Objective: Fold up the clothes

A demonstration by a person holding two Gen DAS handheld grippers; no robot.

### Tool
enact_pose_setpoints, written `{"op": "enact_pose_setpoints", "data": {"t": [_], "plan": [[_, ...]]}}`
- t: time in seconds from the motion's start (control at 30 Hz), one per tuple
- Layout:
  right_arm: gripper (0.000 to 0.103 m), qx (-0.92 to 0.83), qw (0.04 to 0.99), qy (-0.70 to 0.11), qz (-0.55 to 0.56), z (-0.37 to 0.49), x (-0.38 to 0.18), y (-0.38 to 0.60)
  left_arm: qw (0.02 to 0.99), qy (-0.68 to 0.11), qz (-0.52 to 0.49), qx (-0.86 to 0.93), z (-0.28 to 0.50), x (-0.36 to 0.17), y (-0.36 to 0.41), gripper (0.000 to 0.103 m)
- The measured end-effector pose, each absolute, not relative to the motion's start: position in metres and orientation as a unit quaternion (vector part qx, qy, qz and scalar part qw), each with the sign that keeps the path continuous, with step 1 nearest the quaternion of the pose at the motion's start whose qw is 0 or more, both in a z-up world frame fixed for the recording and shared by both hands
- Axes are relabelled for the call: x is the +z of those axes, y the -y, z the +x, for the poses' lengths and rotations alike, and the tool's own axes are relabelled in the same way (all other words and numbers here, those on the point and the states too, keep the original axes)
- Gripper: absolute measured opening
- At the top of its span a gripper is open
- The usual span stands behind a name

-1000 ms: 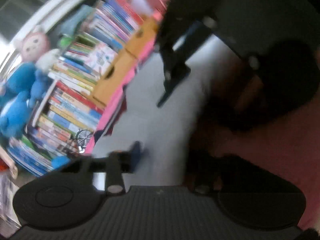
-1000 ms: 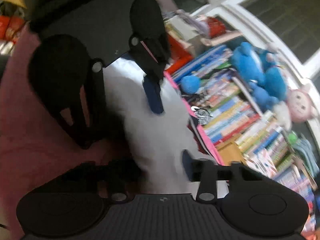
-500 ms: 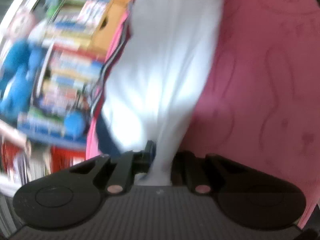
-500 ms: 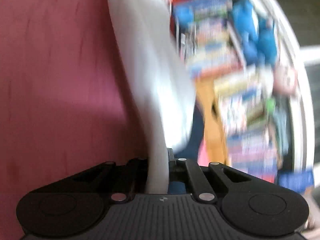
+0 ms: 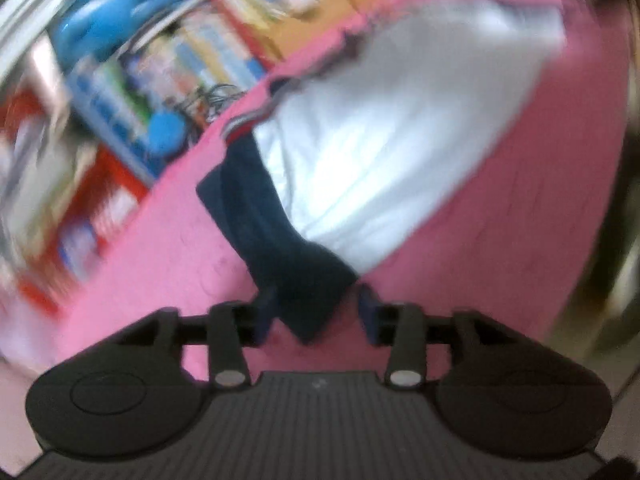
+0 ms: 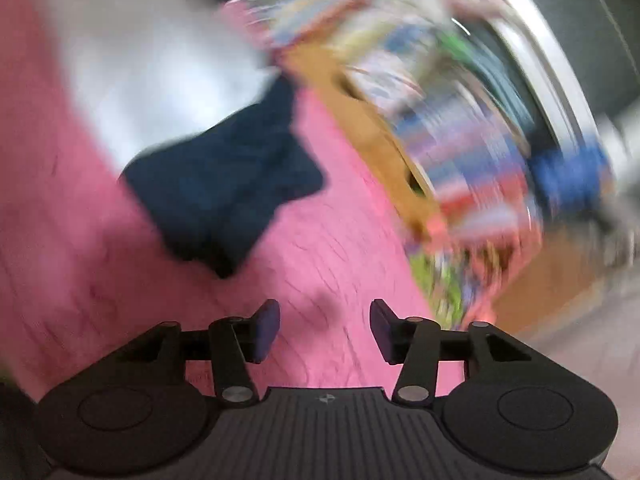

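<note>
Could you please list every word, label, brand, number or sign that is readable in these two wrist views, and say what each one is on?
Nothing can be read.
Books and boxes beyond the pink cover: print shows as coloured smears, too blurred to read in either view.
White and navy garment: no lettering visible.
Right claw housing: a small pale emblem, no letters made out.
Left claw housing: a similar mark, too faint.

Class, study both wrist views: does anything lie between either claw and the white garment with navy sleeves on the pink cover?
Nothing visible does. The left claw stands open around a navy sleeve tip of the white garment. The right claw, open and empty, has only bare pink cover before it.
</note>
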State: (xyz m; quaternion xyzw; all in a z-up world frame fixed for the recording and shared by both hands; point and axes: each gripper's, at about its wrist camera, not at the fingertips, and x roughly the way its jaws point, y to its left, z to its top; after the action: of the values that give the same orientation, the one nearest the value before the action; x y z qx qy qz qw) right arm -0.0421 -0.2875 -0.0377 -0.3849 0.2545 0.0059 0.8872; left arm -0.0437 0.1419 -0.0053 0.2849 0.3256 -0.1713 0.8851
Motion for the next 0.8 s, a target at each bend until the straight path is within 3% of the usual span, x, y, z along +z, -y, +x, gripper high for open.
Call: {"op": "enact_pose_setpoints", "data": {"t": [0.13,0.3,0.5,0.6,0.7,0.8], "plan": [[0.060,0.046,0.956,-0.226,-0.184,-0.049,-0.005,0.284,0.935,-0.282,0.088,-0.195,-0.050,0.031,-0.163,0.065],[0.064,0.157,0.968,-0.185,-0.069,-0.020,0.001,0.209,0.956,-0.229,-0.055,-0.178,-0.003,0.040,-0.130,0.066],[0.057,0.226,0.943,-0.240,-0.047,0.047,-0.006,0.106,0.952,-0.300,0.004,-0.069,0.080,-0.011,-0.070,0.047],[0.054,0.147,0.948,-0.256,-0.119,0.063,-0.020,0.116,0.953,-0.293,0.041,-0.061,0.082,-0.025,-0.085,0.064],[0.063,0.062,0.957,-0.263,-0.102,0.071,-0.015,0.178,0.955,-0.289,0.039,-0.051,0.074,-0.024,-0.103,0.065],[0.057,-0.103,0.941,-0.280,-0.158,0.077,-0.020,0.221,0.956,-0.291,0.023,-0.012,0.070,-0.016,-0.119,0.061]]}}
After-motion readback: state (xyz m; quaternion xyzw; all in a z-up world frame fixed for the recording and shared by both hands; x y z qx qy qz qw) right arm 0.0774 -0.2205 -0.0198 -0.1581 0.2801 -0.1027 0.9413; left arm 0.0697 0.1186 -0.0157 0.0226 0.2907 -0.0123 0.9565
